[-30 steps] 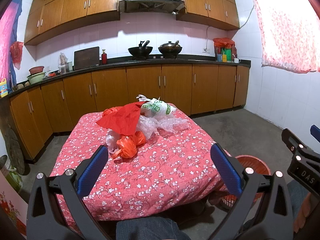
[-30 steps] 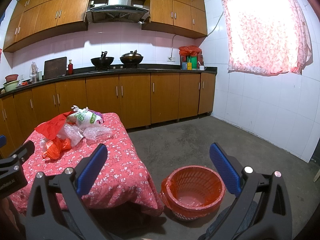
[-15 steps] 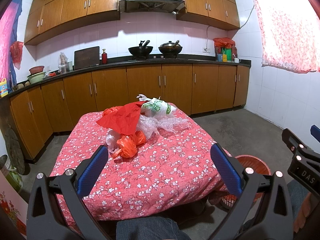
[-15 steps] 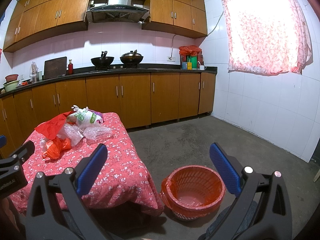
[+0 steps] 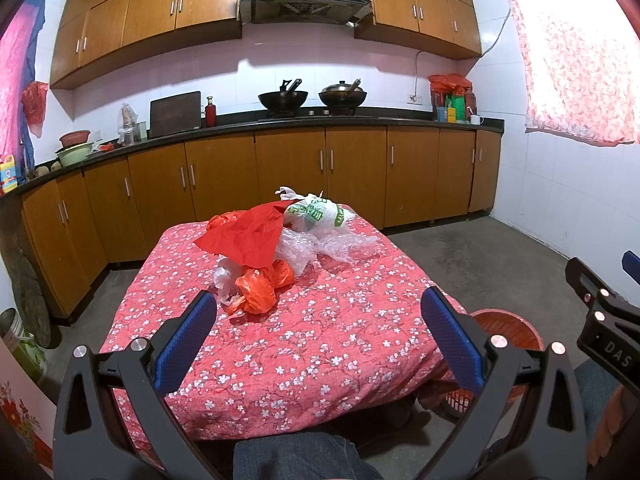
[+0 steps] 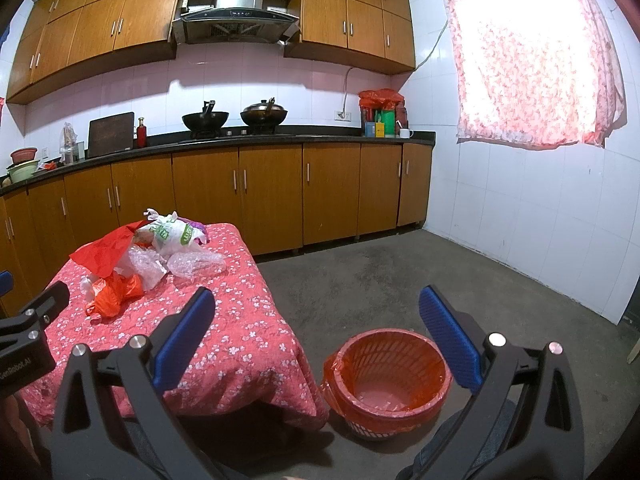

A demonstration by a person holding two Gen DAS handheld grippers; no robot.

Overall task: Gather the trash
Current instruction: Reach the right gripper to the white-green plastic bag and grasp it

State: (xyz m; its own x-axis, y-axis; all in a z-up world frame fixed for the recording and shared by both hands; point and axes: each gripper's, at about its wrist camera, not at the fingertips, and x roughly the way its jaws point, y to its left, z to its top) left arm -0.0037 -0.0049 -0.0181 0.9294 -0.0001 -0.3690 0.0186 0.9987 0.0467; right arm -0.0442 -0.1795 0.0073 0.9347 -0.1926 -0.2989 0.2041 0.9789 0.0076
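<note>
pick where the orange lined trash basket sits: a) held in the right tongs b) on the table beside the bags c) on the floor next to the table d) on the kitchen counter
c: in the right wrist view the orange lined trash basket stands on the concrete floor beside the corner of the table, while the plastic bags lie up on the tablecloth and the right tongs are open and hold nothing.

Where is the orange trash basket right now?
The orange trash basket stands on the floor just right of the table, low in the right wrist view between the right gripper's open fingers; the left wrist view shows only its rim past the table's right corner.
</note>
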